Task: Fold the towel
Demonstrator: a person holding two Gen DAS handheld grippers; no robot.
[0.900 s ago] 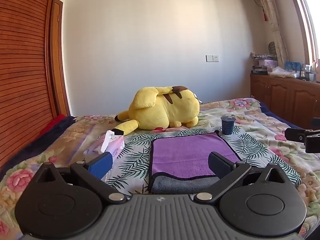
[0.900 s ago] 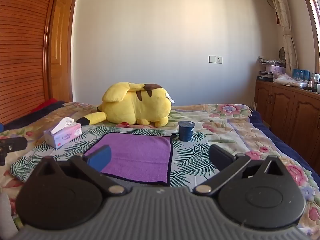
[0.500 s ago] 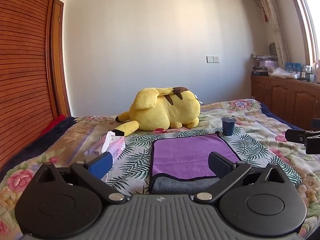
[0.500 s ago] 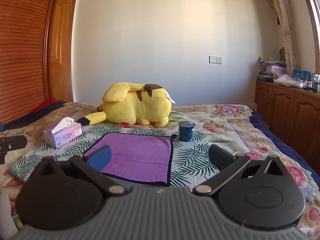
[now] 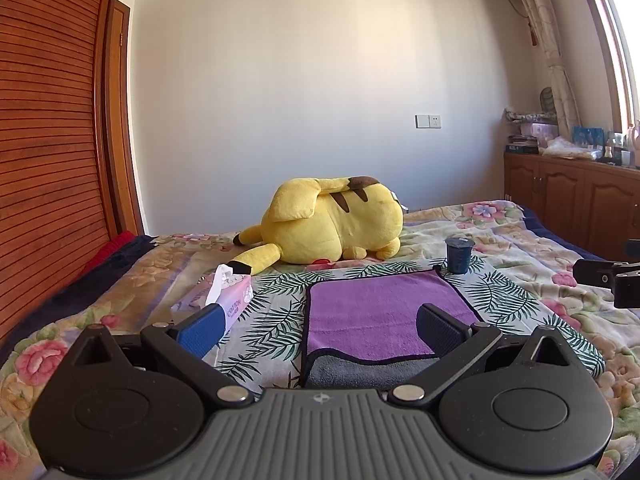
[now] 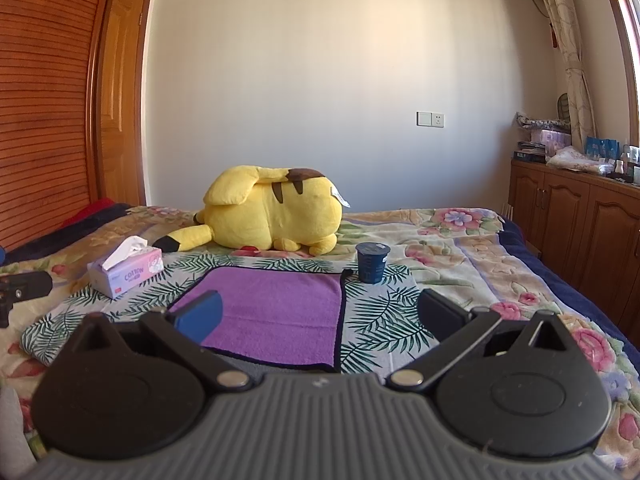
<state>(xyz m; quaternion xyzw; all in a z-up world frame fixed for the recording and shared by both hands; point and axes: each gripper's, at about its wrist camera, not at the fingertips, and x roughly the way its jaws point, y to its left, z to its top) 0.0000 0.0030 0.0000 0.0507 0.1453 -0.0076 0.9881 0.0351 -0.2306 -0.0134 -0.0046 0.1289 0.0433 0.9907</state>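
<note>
A purple towel point(image 5: 380, 312) with a grey underside lies folded flat on the flowered bedspread, its grey lower layer showing at the near edge. It also shows in the right wrist view point(image 6: 276, 312). My left gripper point(image 5: 320, 332) is open and empty, held above the bed just short of the towel's near edge. My right gripper point(image 6: 320, 316) is open and empty, over the towel's near right part. The right gripper's tip shows at the right edge of the left wrist view point(image 5: 608, 276).
A yellow plush toy point(image 5: 332, 220) lies behind the towel. A dark blue cup point(image 5: 459, 255) stands at the towel's far right corner. A pink tissue box point(image 5: 224, 296) sits left of the towel. Wooden cabinets point(image 6: 580, 224) line the right wall, a slatted wardrobe point(image 5: 48, 160) the left.
Both grippers have stayed open and empty. The left view has tilted up slightly; the towel has not moved.
</note>
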